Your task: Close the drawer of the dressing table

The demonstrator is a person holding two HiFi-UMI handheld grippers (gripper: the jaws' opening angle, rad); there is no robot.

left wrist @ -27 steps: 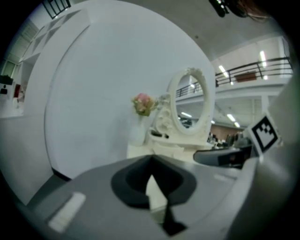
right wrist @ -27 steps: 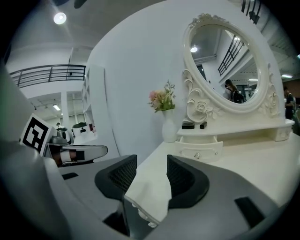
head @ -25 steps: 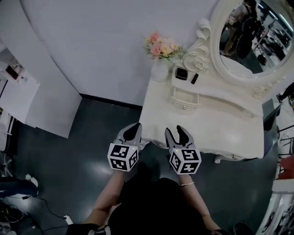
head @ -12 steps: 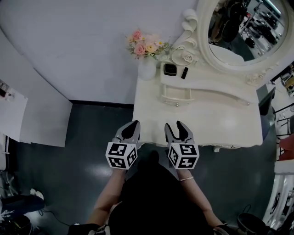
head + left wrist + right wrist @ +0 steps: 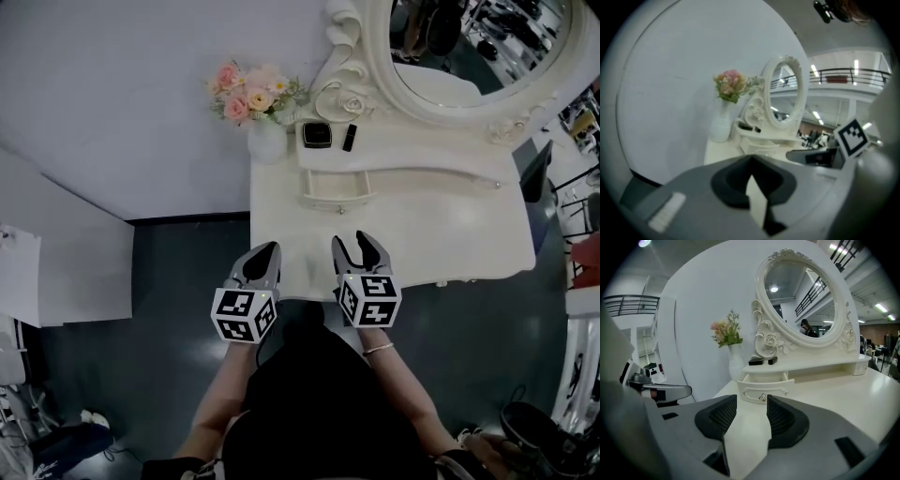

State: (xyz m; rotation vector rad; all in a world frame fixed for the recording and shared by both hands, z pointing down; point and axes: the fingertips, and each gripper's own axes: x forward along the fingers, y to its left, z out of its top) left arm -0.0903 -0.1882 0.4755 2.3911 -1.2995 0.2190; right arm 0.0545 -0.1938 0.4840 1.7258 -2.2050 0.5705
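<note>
White dressing table (image 5: 450, 234) w/ 1 drawer (image 5: 336, 192) pulled out; L gripper (image 5: 268, 249) jaws together, R gripper (image 5: 353, 244) jaws apart, both empty.

Dressing table (image 5: 422, 234) cream-white; flowers (image 5: 246, 92) pink; vase (image 5: 267, 143) white; floor (image 5: 122, 375) dark grey.

Two hand-held grippers (image 5: 267, 251) (image 5: 353, 246), one drawer (image 5: 336, 190), one vase (image 5: 266, 142).
</note>
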